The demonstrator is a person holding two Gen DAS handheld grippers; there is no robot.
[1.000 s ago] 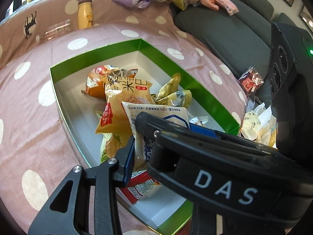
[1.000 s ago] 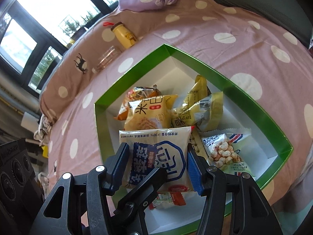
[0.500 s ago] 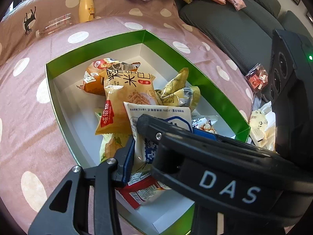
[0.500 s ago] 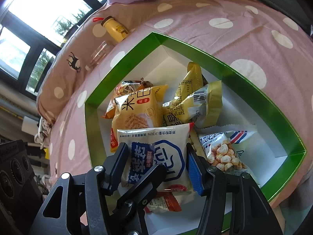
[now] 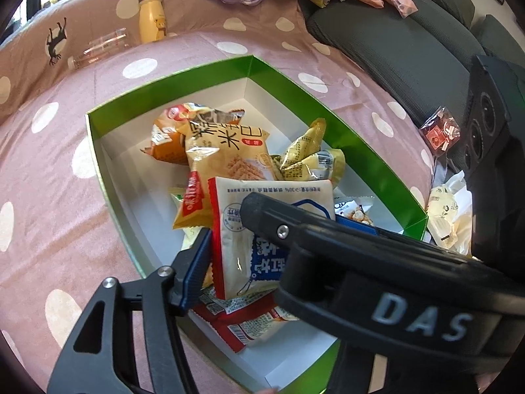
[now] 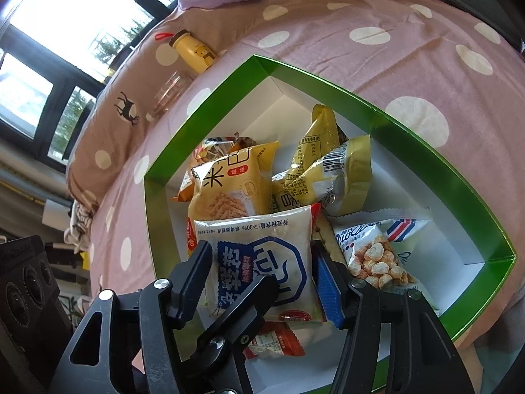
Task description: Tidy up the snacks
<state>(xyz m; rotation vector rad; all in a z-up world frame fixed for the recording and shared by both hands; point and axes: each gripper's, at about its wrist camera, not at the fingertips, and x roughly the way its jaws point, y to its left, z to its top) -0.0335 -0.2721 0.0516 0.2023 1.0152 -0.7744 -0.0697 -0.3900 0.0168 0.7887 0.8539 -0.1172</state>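
Observation:
A white and blue snack packet (image 5: 236,216) (image 6: 262,252) stands on a pile of snacks inside a green-rimmed white box (image 5: 295,88) (image 6: 203,124). Both grippers straddle it. The jaws of my left gripper (image 5: 269,243) are opening. Its blue left pad (image 5: 197,262) sits just off the packet's edge, and its other finger is hidden behind the right gripper's black body. The jaws of my right gripper (image 6: 262,259) are opening too, with the packet loose between them. Under the packet lie a yellow cracker bag (image 6: 229,180) and a red packet (image 5: 242,321).
The box rests on a pink dotted bedspread (image 5: 49,197). A yellow bottle (image 5: 151,16) and a glass (image 5: 101,46) stand behind it. To the right are a grey sofa (image 5: 393,42), a black speaker (image 5: 492,115) and loose wrapped snacks (image 5: 446,210).
Both pairs of jaws have spread a little. The left pad has drawn away from the packet's edge. The packet has settled lower onto the pile in the box.

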